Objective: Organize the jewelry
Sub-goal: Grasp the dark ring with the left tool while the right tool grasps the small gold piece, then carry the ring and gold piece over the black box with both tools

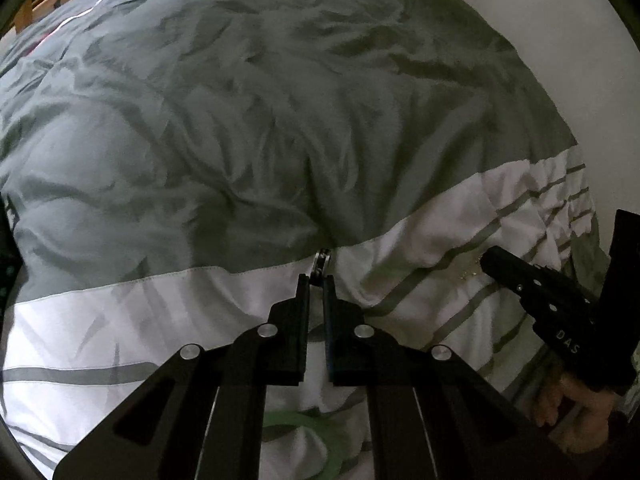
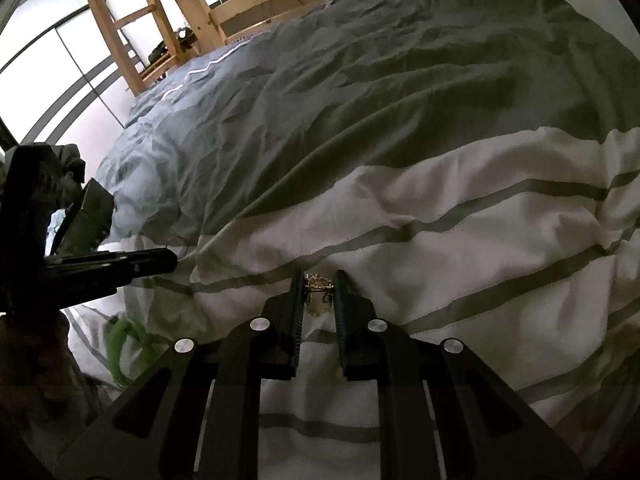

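Left claw: black two-finger left claw point(image 1: 317, 280), lower centre of the left wrist view, fingers nearly pressed together and pinching one silver ring point(image 1: 321, 261) that stands on edge at the fingertips.
Right claw: black right claw point(image 2: 318, 280), lower centre of the right wrist view, fingers narrowly spread with one gold jewelry piece point(image 2: 319, 294) between the ridged inner pads; actual pinching cannot be told.
Gold piece: small, ornate, metallic; its exact form is too small to make out.
Silver ring: round metal band, shiny, placed where the grey cloth meets the white band.
Green bangles: translucent green hoops point(image 2: 127, 350) lying on the white cloth at lower left of the right wrist view; they overlap, so their count is unclear.
Bed: one duvet point(image 1: 248, 128), crumpled, grey over the upper frame, with a white band crossed by thin grey stripes lower down.
Bed frame: pale wooden posts and rails point(image 2: 188, 12) at upper left of the right wrist view.
Hand: one bare hand point(image 1: 576, 412) at lower right of the left wrist view, gripping the right claw's handle.
Containers: none can be told in either view.
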### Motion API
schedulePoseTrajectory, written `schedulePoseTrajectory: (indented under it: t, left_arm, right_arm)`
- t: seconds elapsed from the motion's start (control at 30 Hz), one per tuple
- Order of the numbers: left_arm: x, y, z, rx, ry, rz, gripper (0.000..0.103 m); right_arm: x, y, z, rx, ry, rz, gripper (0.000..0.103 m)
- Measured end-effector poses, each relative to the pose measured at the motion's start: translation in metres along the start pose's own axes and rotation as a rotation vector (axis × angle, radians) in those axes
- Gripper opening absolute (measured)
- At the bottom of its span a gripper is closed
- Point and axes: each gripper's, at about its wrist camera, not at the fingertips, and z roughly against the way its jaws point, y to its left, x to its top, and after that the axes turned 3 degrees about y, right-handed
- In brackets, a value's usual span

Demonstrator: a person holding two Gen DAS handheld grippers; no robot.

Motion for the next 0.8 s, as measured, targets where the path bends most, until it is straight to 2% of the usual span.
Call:
schedulePoseTrajectory:
  t: [0.2, 0.33, 0.5, 0.8]
  left_arm:
    - [-0.001, -0.004, 0.022, -0.01, -0.055, -0.006, 0.006]
    - [-0.002, 0.002, 0.056, -0.007, -0.104, -0.004, 0.006]
    - [-0.004, 0.016, 0.085, 0.009, -0.126, 0.005, 0.006]
    - [-0.029, 0.035, 0.14, 0.053, -0.186, -0.008, 0.006]
  right_arm:
    - [0.001, -0.001, 0.001, 0.008, -0.008, -0.002, 0.015]
    - [0.001, 0.002, 0.007, 0.018, -0.021, 0.01, 0.015]
    - [0.002, 0.007, 0.015, 0.016, -0.03, 0.018, 0.015]
    - [0.011, 0.023, 0.042, 0.007, -0.068, 0.04, 0.015]
